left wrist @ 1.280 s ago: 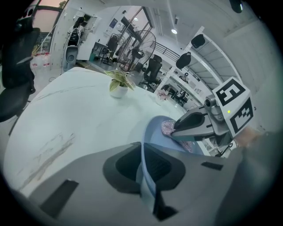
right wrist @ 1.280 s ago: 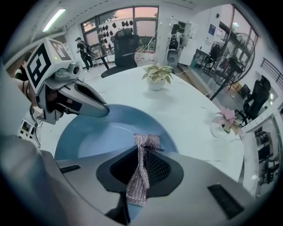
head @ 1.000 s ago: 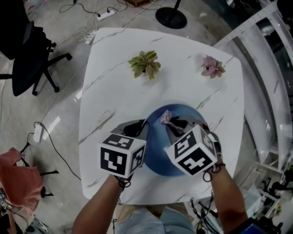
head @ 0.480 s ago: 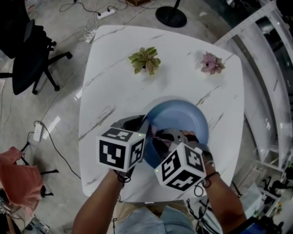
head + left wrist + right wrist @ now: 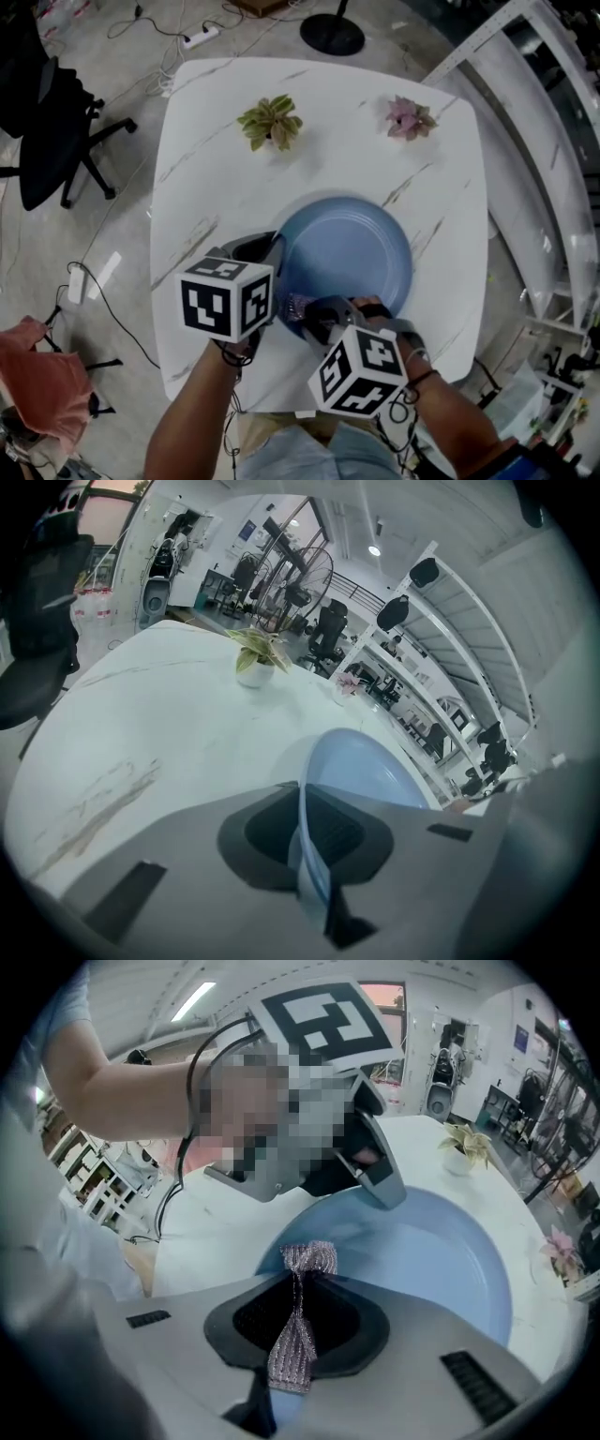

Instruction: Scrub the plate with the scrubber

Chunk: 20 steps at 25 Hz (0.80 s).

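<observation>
A round blue plate [image 5: 352, 248] lies on the white marble table [image 5: 216, 159], toward its near side. My left gripper [image 5: 273, 251] is shut on the plate's left rim; in the left gripper view that rim [image 5: 307, 850] runs edge-on between the jaws of the left gripper [image 5: 302, 799]. My right gripper [image 5: 307, 316] is shut on a silvery mesh scrubber [image 5: 298, 305], over the plate's near-left edge. In the right gripper view the scrubber [image 5: 298, 1321] sticks out past the jaws of the right gripper [image 5: 302, 1274], its tip at the plate [image 5: 441, 1260], close to the left gripper [image 5: 375, 1162].
A green potted plant [image 5: 270, 122] and a pink one [image 5: 409, 118] stand at the table's far side. A black office chair [image 5: 47, 141] is on the floor at the left, cables around it. Metal shelving [image 5: 553, 112] runs along the right.
My right gripper has swept with the scrubber from the plate's middle toward its near-left edge, closer to me, and has turned. The left gripper and the plate have stayed put.
</observation>
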### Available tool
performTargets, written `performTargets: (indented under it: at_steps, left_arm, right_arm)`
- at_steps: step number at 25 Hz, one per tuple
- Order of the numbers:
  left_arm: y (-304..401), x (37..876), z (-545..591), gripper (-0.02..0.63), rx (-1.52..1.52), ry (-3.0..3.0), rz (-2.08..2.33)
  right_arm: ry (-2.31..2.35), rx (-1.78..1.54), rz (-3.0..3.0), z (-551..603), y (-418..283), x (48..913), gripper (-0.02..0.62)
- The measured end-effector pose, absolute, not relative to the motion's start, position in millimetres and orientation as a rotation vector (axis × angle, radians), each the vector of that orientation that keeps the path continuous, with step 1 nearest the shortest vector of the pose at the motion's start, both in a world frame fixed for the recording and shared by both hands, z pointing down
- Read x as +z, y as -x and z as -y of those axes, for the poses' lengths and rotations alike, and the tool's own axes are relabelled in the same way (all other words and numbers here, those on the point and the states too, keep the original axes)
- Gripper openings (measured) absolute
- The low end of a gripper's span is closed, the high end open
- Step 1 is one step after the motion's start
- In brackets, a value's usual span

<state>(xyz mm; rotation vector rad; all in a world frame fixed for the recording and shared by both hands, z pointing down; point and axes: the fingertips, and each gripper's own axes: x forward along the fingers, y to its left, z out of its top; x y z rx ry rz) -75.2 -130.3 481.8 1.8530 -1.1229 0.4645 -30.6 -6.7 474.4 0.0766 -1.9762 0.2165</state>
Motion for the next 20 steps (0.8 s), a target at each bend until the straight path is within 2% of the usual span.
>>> performTargets:
  at_steps: [20]
  left_arm:
    - [73.9,482.1,129.8,0.017,0.483,-1.866,1.122]
  right_arm:
    - [-0.592,0.582,1.855,75.2,-71.4,479.0,0.060]
